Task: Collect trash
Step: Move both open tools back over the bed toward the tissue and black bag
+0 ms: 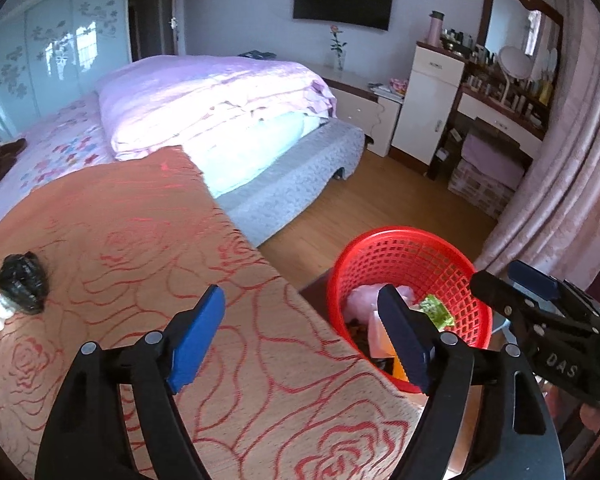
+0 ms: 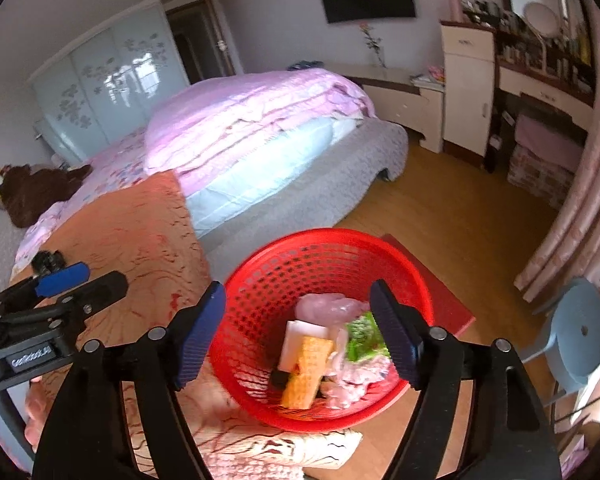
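Observation:
A red mesh basket (image 2: 260, 300) stands on the floor beside the bed and holds several pieces of trash: pink plastic, a green wrapper (image 2: 362, 334), an orange wafer-like piece (image 2: 308, 372) and a white block. It also shows in the left wrist view (image 1: 408, 256). A crumpled black bag (image 1: 22, 282) with a white tissue (image 1: 2, 312) lies on the orange rose-patterned blanket (image 1: 140, 240). My left gripper (image 1: 302, 312) is open and empty above the blanket edge. My right gripper (image 2: 298, 308) is open and empty above the basket.
A bed with a pink quilt (image 1: 212, 96) fills the middle. A dresser (image 1: 428, 100), a cluttered vanity (image 1: 512, 92) and a pink curtain (image 1: 572, 160) are at the right. A blue stool (image 2: 580, 332) stands by the curtain. A red mat (image 2: 440, 288) lies under the basket.

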`<state>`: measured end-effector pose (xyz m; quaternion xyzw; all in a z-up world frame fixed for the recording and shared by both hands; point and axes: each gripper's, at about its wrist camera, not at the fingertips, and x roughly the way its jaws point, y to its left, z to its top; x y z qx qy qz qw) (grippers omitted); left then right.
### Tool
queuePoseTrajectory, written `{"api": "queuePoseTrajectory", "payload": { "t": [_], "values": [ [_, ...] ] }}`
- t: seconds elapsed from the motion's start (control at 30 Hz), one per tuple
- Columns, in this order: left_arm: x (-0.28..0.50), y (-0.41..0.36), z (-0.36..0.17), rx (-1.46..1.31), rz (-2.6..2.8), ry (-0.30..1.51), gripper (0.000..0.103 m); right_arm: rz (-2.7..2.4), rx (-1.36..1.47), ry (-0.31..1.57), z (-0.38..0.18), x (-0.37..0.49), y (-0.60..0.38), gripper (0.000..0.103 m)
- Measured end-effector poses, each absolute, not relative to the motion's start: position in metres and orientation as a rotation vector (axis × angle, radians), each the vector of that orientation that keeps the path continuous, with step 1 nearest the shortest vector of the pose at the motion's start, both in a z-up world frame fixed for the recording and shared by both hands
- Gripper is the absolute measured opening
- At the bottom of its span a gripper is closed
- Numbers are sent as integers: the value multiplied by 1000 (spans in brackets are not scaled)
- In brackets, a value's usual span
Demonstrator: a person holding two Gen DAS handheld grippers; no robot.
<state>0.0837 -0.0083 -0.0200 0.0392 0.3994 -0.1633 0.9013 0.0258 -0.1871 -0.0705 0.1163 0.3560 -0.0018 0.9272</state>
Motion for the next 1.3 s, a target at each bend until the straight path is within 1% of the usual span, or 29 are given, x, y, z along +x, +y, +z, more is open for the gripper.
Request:
{"api": "queuePoseTrajectory", "payload": {
  "t": [0.17,0.27,0.4,0.67,0.77,0.97,1.3],
  "values": [
    [77,12,-12,66,-291,799,78,52,198,699,-61,21,-163,76],
    [74,27,-6,50,-258,776,81,78,182,691,-56,20,-151,77],
    [66,49,3,32,-217,742,83,114,153,688,-53,19,-131,77],
    [51,101,22,-38,-116,642,93,184,100,672,-51,20,-92,79],
    [47,122,27,-82,-84,608,94,205,82,656,-46,20,-78,82],
    [47,155,30,-101,-12,608,94,249,66,671,-44,31,-54,82],
    [75,255,13,-141,182,725,94,325,97,734,-52,50,-12,82]
  ]
}}
